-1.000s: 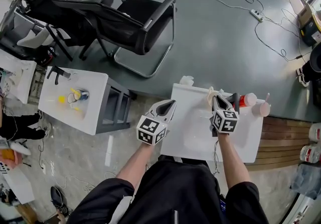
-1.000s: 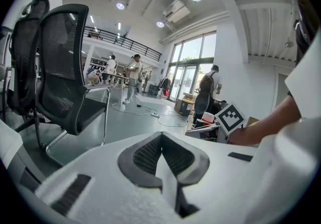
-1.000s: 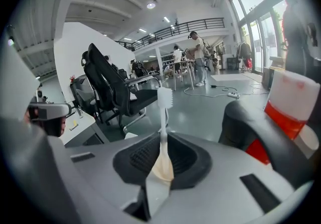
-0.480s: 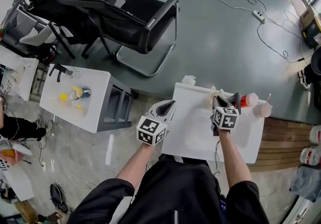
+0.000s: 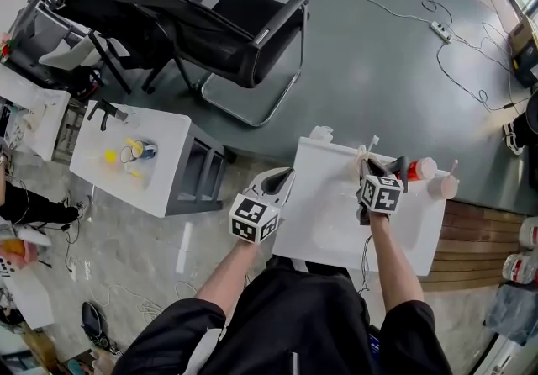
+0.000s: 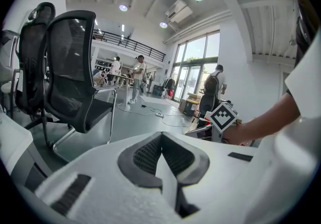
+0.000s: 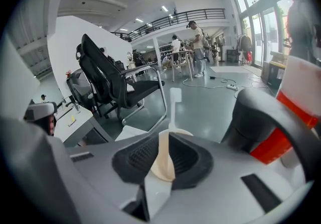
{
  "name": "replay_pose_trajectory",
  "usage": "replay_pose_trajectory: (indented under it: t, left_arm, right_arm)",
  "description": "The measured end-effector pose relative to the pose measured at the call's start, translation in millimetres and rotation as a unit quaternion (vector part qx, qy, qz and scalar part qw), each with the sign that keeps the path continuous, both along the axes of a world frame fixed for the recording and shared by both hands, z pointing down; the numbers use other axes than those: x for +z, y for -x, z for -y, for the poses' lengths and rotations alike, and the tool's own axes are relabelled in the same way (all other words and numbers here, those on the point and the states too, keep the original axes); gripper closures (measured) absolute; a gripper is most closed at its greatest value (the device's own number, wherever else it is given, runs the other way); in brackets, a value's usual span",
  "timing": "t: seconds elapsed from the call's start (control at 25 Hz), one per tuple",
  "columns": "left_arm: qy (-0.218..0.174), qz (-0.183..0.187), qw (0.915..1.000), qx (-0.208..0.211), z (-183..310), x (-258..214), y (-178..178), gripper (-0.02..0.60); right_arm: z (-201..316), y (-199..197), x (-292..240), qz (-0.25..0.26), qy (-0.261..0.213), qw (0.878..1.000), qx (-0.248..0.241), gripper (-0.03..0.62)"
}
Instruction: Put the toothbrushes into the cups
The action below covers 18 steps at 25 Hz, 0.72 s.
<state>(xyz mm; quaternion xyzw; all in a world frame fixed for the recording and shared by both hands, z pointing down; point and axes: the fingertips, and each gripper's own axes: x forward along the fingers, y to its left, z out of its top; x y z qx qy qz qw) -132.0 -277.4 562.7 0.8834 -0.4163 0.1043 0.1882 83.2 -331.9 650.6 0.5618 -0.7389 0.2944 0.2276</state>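
Note:
On the white table (image 5: pixel 336 222) stands a row of cups: a cream cup (image 5: pixel 360 160), a dark grey cup (image 5: pixel 398 166), a red-and-white cup (image 5: pixel 419 168) and a pink cup (image 5: pixel 439 187) with a brush handle in it. A white toothbrush (image 7: pixel 174 103) stands upright in the cream cup (image 7: pixel 163 161). My right gripper (image 7: pixel 168 135) sits just behind that cup; its jaws are opening and the pads do not press on anything. Over the table's left edge my left gripper (image 5: pixel 284 176) hangs shut and empty, its pads (image 6: pixel 145 155) meeting at the tip.
A crumpled white object (image 5: pixel 319 134) lies at the table's far left corner. A second white table (image 5: pixel 101 171) with small items stands to the left. A black office chair (image 5: pixel 244 29) and floor cables (image 5: pixel 437 29) lie beyond. People stand far off.
The white toothbrush's head now shows upright over the cream cup, just ahead of the right gripper. Both hands stay about where they were.

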Motion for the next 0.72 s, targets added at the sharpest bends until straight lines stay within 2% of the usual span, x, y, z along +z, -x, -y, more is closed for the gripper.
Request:
replay_pose_trajectory:
  t: [0.24, 0.32, 0.72]
  left_arm:
    - [-0.006, -0.001, 1.0, 0.004, -8.3, -4.1, -0.4, 0.574]
    - [-0.01, -0.003, 0.9999, 0.01, -13.2, -6.7, -2.8, 0.574]
    - [-0.047, -0.012, 0.9968, 0.063, -57.0, -36.7, -10.0, 0.574]
  right_arm:
    - [-8.9, 6.0, -15.3, 0.014, -0.03, 0.999, -0.009, 0.54]
    - [-15.8, 9.1, -23.9, 0.019, -0.046, 0.999, -0.013, 0.567]
    - [-88.3, 20.7, -80.7, 0.033, -0.132, 0.991, -0.017, 0.591]
